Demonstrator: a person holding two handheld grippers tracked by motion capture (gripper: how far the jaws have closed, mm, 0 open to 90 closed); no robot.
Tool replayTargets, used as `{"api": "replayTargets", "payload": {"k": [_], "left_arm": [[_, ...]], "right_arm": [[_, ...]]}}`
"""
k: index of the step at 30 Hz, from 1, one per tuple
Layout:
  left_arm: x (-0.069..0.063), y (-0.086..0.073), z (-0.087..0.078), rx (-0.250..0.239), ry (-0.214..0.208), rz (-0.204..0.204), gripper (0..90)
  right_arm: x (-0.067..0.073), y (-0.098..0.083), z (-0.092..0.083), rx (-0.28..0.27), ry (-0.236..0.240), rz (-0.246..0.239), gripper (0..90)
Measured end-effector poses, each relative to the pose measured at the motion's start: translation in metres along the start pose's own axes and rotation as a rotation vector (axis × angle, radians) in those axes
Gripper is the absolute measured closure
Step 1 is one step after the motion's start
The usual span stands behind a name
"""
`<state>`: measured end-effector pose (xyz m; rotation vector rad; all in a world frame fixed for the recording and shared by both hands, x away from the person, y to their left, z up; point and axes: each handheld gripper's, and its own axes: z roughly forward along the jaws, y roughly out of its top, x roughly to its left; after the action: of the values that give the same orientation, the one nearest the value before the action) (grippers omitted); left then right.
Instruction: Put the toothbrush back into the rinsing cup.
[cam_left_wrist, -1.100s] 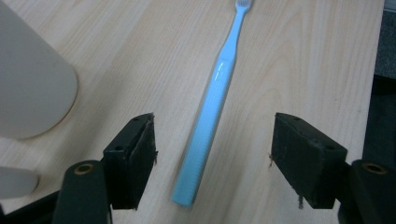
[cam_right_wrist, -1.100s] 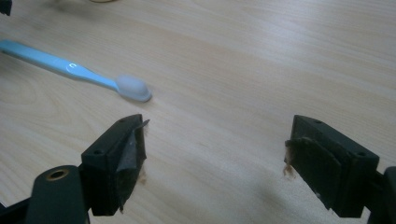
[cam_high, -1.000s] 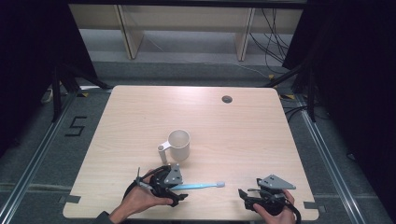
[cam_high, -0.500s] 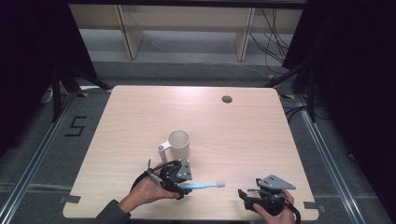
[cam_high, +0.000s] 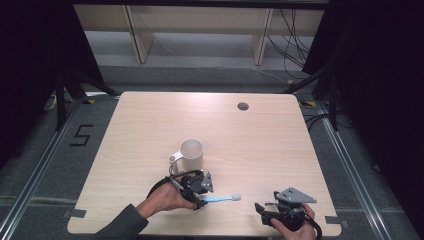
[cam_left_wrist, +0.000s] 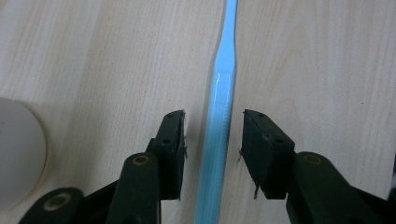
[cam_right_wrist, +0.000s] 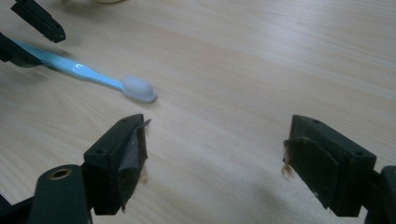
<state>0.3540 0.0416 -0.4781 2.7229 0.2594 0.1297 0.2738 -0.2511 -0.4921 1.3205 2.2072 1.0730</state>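
Wooden table (cam_high: 150, 130), big and pale. Cream mug (cam_high: 191, 154) stands upright near its middle, handle toward my left. My left gripper (cam_left_wrist: 212, 135) sits just below the mug, jaws narrow and just been closing, either side of the light blue toothbrush (cam_left_wrist: 219, 107); a gap shows on both sides of the handle, so pads aren't pressing it. The toothbrush lies flat on the table, bristle head pointing toward my right gripper (cam_right_wrist: 215, 158). That one rests at the near right edge, jaws wide apart, nothing between them.
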Motion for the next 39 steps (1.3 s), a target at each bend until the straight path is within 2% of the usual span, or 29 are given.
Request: {"api": "replayTargets", "payload": {"k": [4, 7, 16, 18, 22, 28, 31, 32, 34, 35, 39], "left_arm": [[0.0, 0.008, 0.002, 0.024, -0.012, 0.02, 61.3], [0.001, 0.012, 0.004, 0.041, -0.02, 0.049, 63.6], [0.004, 0.019, 0.009, 0.091, -0.032, 0.04, 68.4], [0.004, 0.021, 0.01, 0.101, -0.038, 0.046, 69.0], [0.003, 0.027, 0.013, 0.142, -0.059, 0.054, 70.5], [0.003, 0.033, 0.015, 0.163, -0.075, 0.05, 75.0], [0.005, 0.035, 0.015, 0.201, -0.088, 0.045, 76.8], [0.006, 0.036, 0.016, 0.212, -0.088, 0.04, 76.9], [0.008, 0.038, 0.016, 0.236, -0.095, 0.025, 77.0], [0.008, 0.039, 0.017, 0.246, -0.098, 0.017, 77.0], [0.011, 0.045, 0.019, 0.301, -0.118, 0.003, 76.7]], "right_arm": [[0.0, 0.0, 0.0, 0.002, -0.003, -0.008, 21.1], [0.0, 0.0, 0.0, 0.003, 0.002, -0.004, 21.3], [0.001, 0.0, 0.0, 0.001, 0.003, -0.009, 22.2], [0.002, 0.0, 0.001, 0.007, 0.009, 0.007, 22.2], [0.001, 0.0, 0.0, 0.003, 0.007, -0.005, 22.4], [0.0, 0.0, 0.001, 0.001, 0.011, -0.008, 22.6], [0.0, 0.0, 0.001, 0.0, 0.01, -0.007, 22.7], [0.002, 0.0, 0.001, 0.006, 0.018, 0.015, 22.8], [0.001, 0.0, 0.001, 0.0, 0.016, -0.003, 22.8], [0.003, 0.0, 0.0, 0.01, 0.023, 0.018, 22.8], [0.003, 0.0, 0.001, 0.012, 0.026, 0.029, 23.1]]}}
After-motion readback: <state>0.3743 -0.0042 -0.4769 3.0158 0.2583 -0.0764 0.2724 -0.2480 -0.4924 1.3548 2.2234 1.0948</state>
